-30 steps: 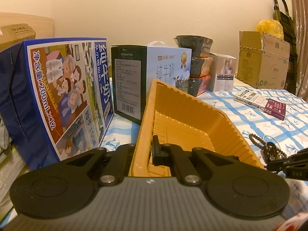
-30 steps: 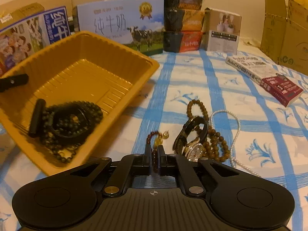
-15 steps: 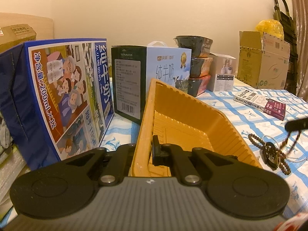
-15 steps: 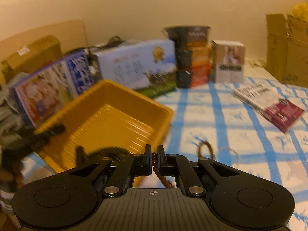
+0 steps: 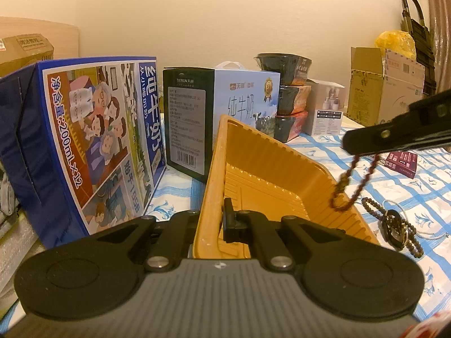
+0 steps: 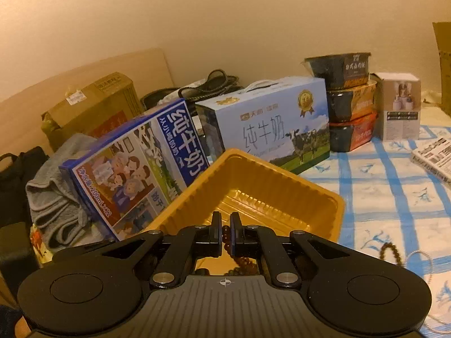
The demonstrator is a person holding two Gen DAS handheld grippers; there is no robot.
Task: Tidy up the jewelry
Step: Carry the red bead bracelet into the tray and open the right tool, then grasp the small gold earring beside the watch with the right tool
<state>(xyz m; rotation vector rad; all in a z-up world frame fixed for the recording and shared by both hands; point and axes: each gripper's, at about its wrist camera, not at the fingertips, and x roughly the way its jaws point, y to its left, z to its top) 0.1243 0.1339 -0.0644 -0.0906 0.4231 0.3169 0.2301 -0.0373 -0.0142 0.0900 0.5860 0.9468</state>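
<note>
since 1 s ago the right gripper (image 6: 225,239) has lifted off the cloth w/ the reddish-brown bead bracelet (image 5: 348,186) and now hangs over the yellow tray (image 6: 282,194); it was down by the jewelry pile before. left gripper (image 5: 214,222) hasn't shifted, same grip on the tray's near wall.

right jaws: narrow, pinched on the bracelet, beads showing in the slit betw the pads. in the left wrist view the strand dangles as a loop from the right fingertips (image 5: 366,140), its low end level w/ the tray's right rim, just over or just inside it; can't tell which.

left jaws: narrow too, clamped on the tray wall, one finger inside, the other outside. tray sits tilted, its left side raised.

darker beads peek under the right gripper at the tray's near end, mostly hidden.

rest of the jewelry is on the blue-check tablecloth (image 6: 394,197), right of the tray: a dark bead strand (image 5: 375,202), a watch (image 5: 394,225) and a thin white strand tangled together, apart from the tray.

left of tray: blue milk carton box (image 5: 93,140), close beside it. behind: pale blue milk box w/ cow (image 6: 276,126), stacked noodle bowls (image 6: 349,98), small white box (image 6: 400,107). a book (image 5: 400,160) lies on the cloth farther right, cardboard box (image 5: 383,84) beyond.
</note>
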